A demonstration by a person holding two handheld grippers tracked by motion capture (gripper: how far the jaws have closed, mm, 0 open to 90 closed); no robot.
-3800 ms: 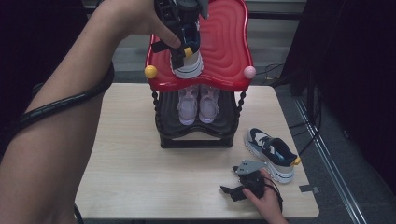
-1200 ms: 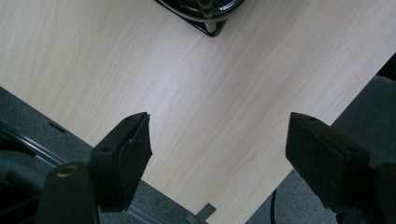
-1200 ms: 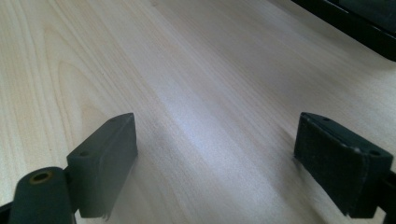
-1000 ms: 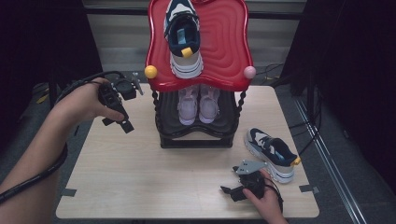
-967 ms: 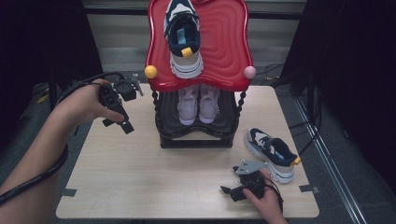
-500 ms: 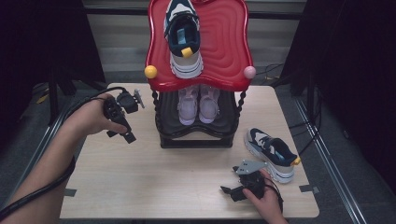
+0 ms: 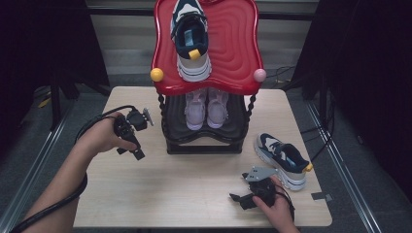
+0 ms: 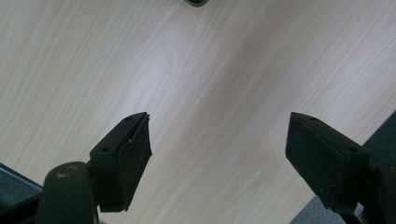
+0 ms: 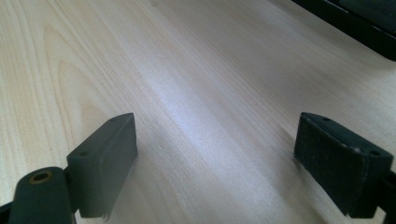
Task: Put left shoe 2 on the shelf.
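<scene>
A navy and white sneaker (image 7: pixel 191 41) lies on the red top shelf (image 7: pixel 233 48) of a small shoe rack. A pale pink pair of shoes (image 7: pixel 206 108) sits on the black lower shelf (image 7: pixel 228 131). Another navy and white sneaker (image 7: pixel 282 158) rests on the table to the right of the rack. My left gripper (image 7: pixel 132 145) (image 8: pixel 217 151) hovers over the table left of the rack, open and empty. My right gripper (image 7: pixel 240 200) (image 9: pixel 215 158) lies low near the front edge, open, with nothing between its fingers.
The light wooden table (image 7: pixel 194 194) has bare room in front of the rack. Yellow (image 7: pixel 156 74) and pink (image 7: pixel 260 74) balls cap the rack's front corners. Cables trail off the table's left and right sides.
My left hand let go of the sneaker on the top shelf, then came down to the table left of the rack and drifted toward the front. The right gripper stayed put.
</scene>
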